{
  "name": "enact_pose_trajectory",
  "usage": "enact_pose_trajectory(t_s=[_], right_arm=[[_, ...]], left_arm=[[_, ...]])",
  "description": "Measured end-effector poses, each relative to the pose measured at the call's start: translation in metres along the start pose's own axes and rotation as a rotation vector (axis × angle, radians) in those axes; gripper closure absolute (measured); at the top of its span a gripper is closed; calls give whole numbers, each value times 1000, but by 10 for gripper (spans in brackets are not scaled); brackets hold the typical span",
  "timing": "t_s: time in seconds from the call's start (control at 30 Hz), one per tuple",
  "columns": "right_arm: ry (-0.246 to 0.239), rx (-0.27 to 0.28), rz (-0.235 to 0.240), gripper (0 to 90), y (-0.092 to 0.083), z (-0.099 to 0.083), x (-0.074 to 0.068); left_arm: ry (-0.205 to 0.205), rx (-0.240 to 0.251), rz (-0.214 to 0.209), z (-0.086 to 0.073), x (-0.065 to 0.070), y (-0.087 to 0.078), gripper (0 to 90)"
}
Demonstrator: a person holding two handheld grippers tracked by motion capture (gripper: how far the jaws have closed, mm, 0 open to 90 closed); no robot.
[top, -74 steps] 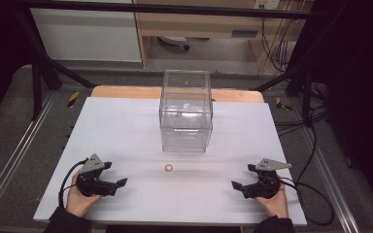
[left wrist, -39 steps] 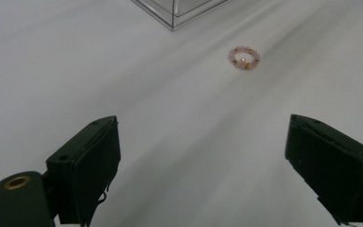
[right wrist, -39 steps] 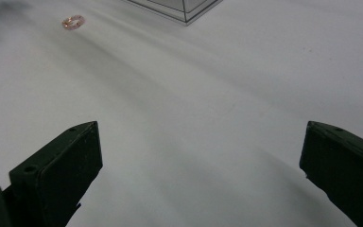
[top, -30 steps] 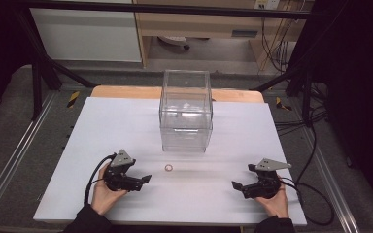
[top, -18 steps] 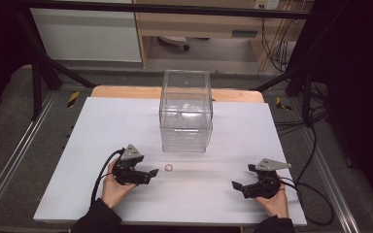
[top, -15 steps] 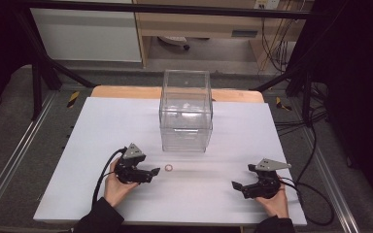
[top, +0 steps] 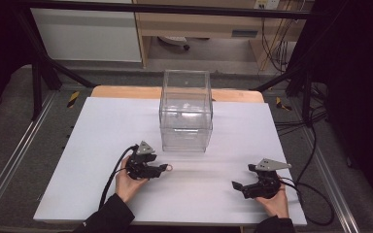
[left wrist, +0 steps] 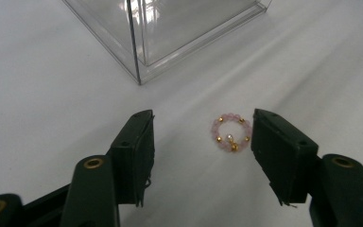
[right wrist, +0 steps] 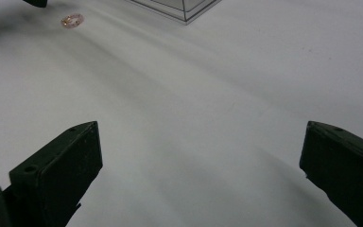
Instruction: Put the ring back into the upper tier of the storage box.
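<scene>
The clear box (top: 186, 110) is the biggest thing here, standing empty on the white counter (top: 87, 141) just ahead of the left hand-held gripper (left wrist: 201, 142). The bead bracelet (left wrist: 231, 133), a small pink ring with gold beads, lies flat on the counter between that gripper's jaws, close against the right one; the jaws have just been closing but do not yet pinch it. This looks like the pick-up step: next, squeeze shut gently and lift toward the box. The right hand-held gripper (right wrist: 201, 165) rests wide open, well apart.
</scene>
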State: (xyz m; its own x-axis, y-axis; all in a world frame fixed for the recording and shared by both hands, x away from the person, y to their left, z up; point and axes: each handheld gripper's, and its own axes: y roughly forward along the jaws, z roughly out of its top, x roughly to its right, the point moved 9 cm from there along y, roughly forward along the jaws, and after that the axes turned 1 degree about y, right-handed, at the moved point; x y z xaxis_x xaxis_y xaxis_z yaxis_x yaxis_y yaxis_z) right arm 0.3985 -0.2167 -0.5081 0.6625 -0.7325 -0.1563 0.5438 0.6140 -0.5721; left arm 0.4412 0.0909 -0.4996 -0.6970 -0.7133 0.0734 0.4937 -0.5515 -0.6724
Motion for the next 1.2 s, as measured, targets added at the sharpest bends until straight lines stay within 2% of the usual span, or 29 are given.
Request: enact_pose_trajectory(t_s=[0.2, 0.43, 0.83, 1.2], right_arm=[[-1, 1, 0, 4, 0, 0, 0], [2, 3, 1, 5, 0, 0, 0], [0, 1, 1, 4, 0, 0, 0], [-2, 0, 1, 5, 0, 0, 0]], left_arm=[[2, -14, -6, 0, 3, 8, 542], [-21, -20, -7, 0, 4, 13, 663], [-19, -34, -9, -1, 10, 17, 774], [-9, -44, 12, -3, 11, 19, 851]])
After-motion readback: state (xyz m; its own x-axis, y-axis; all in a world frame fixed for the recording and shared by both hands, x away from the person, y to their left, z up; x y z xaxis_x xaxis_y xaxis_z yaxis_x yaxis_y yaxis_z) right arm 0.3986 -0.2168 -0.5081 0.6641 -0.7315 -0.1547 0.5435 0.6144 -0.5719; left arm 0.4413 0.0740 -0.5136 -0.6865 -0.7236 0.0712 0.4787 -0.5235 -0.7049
